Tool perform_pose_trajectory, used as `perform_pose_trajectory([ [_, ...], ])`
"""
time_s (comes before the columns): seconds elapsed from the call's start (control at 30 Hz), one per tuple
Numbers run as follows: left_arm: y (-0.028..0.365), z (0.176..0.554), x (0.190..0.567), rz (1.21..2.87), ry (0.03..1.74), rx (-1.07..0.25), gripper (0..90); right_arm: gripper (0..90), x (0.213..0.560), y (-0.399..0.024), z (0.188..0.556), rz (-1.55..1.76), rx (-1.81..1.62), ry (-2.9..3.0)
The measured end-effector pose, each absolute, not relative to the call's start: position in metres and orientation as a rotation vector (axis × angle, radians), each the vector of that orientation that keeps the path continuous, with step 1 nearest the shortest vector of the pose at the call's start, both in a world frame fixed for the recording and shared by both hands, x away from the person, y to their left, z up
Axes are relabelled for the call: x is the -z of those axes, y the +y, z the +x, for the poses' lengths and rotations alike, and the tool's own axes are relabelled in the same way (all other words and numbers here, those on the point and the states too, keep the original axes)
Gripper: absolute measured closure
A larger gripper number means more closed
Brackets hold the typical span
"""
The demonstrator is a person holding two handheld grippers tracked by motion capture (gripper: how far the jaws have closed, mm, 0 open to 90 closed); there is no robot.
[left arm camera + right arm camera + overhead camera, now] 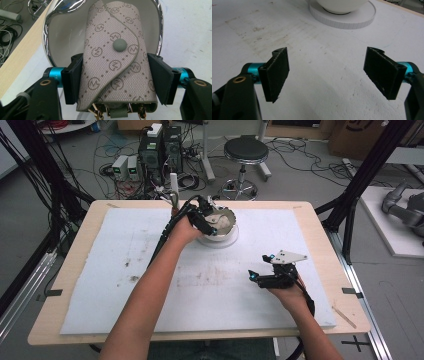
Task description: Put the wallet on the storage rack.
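Right gripper (pixel 259 274): black two-jaw tool with teal fittings and a grey three-cornered plate on top, held in the person's right hand at the near right of the counter. In the right gripper view its jaws stand wide apart with nothing between them, only the bare white foam mat (pixel 317 82) beneath.

White foam mat (pixel 125 285): a large sheet covering most of the pale wooden counter (pixel 75 250). Brownish smudges mark its middle and left part.

Left gripper (pixel 210 222): black two-jaw tool with teal fittings, held in the person's left hand, the forearm reaching diagonally across the mat to the far middle of the counter. Its jaws are clamped on the two long sides of the key pouch, as the left gripper view shows; both pads press against the fabric.

Grey-beige monogrammed fabric key pouch (pixel 115 62): folded shut with a curved flap and a round grey snap button. Gold-coloured metal hooks show at its near end. It is held in the left gripper over the opening of the bowl, its far end reaching in past the rim; whether it touches the inside of the bowl cannot be told.

White bowl with a shiny chrome rim (pixel 50 32): stands on a round white disc base (pixel 344 18) on the mat at the far middle, well apart from the right gripper.

Beyond the counter: a black round stool (pixel 245 151), computer towers (pixel 160 147) and loose cables on the grey floor.
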State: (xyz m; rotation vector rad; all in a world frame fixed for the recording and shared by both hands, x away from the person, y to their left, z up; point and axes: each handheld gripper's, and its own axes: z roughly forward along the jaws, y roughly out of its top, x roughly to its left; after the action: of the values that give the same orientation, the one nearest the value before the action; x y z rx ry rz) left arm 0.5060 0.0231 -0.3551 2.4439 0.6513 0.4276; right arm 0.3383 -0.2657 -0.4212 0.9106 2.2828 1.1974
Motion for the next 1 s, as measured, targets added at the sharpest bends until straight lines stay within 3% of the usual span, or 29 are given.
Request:
perform_pose_trajectory([
  [0.47, 0.017, 0.507, 0.359, 2.429, 0.653, -0.464, 29.9, 21.0, 0.421, -0.265, 0.338, 0.907, -1.199, 2.284],
  [1.0, 0.058, 0.472, 0.338, 2.228, 0.629, -0.429, 22.9, 21.0, 0.420, -0.267, 0.337, 0.918, -1.218, 2.263],
])
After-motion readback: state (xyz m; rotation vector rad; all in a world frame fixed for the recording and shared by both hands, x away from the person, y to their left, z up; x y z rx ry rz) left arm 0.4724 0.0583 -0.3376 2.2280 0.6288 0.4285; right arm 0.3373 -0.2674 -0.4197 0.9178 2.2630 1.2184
